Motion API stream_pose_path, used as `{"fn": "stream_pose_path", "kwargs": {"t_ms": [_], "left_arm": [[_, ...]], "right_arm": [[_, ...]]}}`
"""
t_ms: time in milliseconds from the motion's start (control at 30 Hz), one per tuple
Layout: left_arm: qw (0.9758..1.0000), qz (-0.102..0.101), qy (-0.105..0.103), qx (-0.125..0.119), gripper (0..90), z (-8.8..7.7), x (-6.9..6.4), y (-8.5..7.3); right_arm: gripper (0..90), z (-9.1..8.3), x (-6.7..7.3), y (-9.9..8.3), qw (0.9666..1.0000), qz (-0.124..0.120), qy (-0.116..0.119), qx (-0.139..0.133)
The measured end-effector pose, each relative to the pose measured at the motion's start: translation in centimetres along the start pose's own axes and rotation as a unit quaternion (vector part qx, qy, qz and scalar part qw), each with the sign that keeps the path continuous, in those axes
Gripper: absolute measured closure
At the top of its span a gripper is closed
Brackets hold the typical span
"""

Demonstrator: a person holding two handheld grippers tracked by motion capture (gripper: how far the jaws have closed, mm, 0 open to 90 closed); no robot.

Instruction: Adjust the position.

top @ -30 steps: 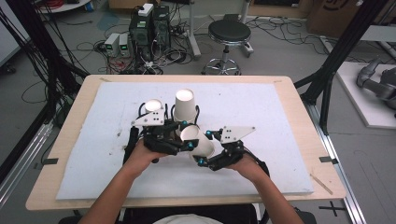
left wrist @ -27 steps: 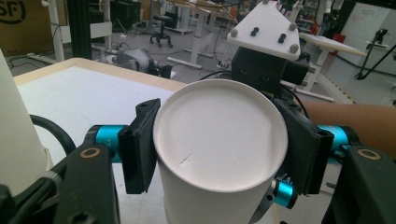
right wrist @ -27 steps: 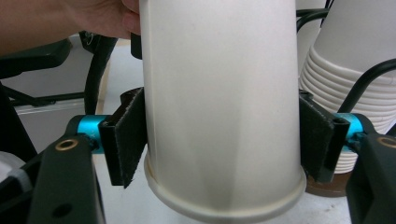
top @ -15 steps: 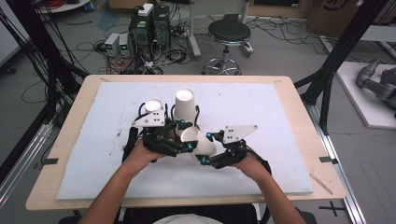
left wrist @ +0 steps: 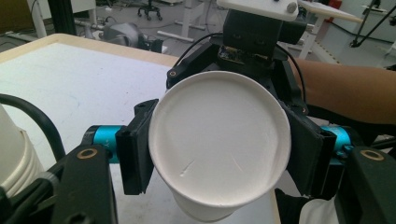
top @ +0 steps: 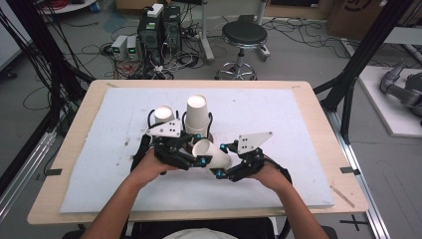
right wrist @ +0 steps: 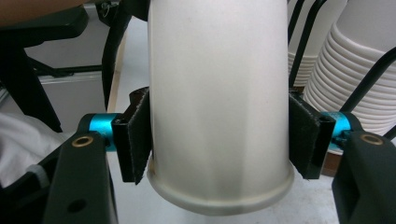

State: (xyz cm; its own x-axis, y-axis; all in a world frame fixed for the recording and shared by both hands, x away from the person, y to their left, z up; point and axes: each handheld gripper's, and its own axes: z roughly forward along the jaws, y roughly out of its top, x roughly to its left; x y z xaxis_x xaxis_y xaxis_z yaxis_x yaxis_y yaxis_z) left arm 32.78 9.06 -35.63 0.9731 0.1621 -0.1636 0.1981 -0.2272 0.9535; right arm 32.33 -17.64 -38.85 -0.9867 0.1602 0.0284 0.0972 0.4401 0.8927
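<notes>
A white paper cup (top: 213,155) lies on its side just above the white board, held between both grippers. My left gripper (top: 199,152) is at the cup's base end. In the left gripper view the round base (left wrist: 219,140) faces the camera. The left gripper (left wrist: 219,154) has just been closing, and both its pads now press the cup's sides. My right gripper (top: 222,163) is at the rim end. In the right gripper view the cup (right wrist: 219,84) runs away from the camera. The right gripper (right wrist: 219,140) has closed in a little, with both pads on the wall above the rolled rim.
A tall stack of white cups (top: 197,117) stands upright just behind the grippers, with a shorter stack (top: 163,113) to its left, partly behind the left gripper's plate. The white board (top: 298,119) covers most of the wooden table (top: 348,199). A stool (top: 244,37) stands beyond the table.
</notes>
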Motion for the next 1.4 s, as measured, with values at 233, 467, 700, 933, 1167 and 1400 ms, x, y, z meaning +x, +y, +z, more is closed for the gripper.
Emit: {"fn": "stream_pose_path", "kwargs": {"t_ms": [233,467,700,933,1167,1400], "left_arm": [[0.9992,-0.005,0.008,-0.038,35.8,-0.8,0.1,-0.1],[0.9978,-0.014,0.004,-0.064,35.9,-1.3,0.2,-0.3],[0.9983,-0.009,0.004,-0.058,35.9,-1.1,0.1,-0.6],[0.9987,-0.012,0.009,-0.049,34.2,-1.1,0.0,-0.9],[0.9989,-0.011,0.022,-0.040,27.9,-1.3,0.2,-0.8],[0.9992,-0.008,0.003,-0.039,35.8,-1.4,0.3,-1.1]], "right_arm": [[18.4,-0.3,0.0,0.0,0.9991,0.018,-0.016,-0.034],[20.3,-0.1,0.0,-0.1,0.9981,0.026,-0.018,-0.054],[28.9,-0.3,-0.1,-0.2,0.9987,0.022,-0.010,-0.045],[35.1,-0.7,-0.2,-0.2,0.9994,0.008,-0.003,-0.033],[36.4,-0.6,-0.4,-0.4,1.0000,-0.002,-0.004,-0.009],[34.3,-0.5,-0.2,-0.3,1.0000,-0.002,0.005,-0.002]]}}
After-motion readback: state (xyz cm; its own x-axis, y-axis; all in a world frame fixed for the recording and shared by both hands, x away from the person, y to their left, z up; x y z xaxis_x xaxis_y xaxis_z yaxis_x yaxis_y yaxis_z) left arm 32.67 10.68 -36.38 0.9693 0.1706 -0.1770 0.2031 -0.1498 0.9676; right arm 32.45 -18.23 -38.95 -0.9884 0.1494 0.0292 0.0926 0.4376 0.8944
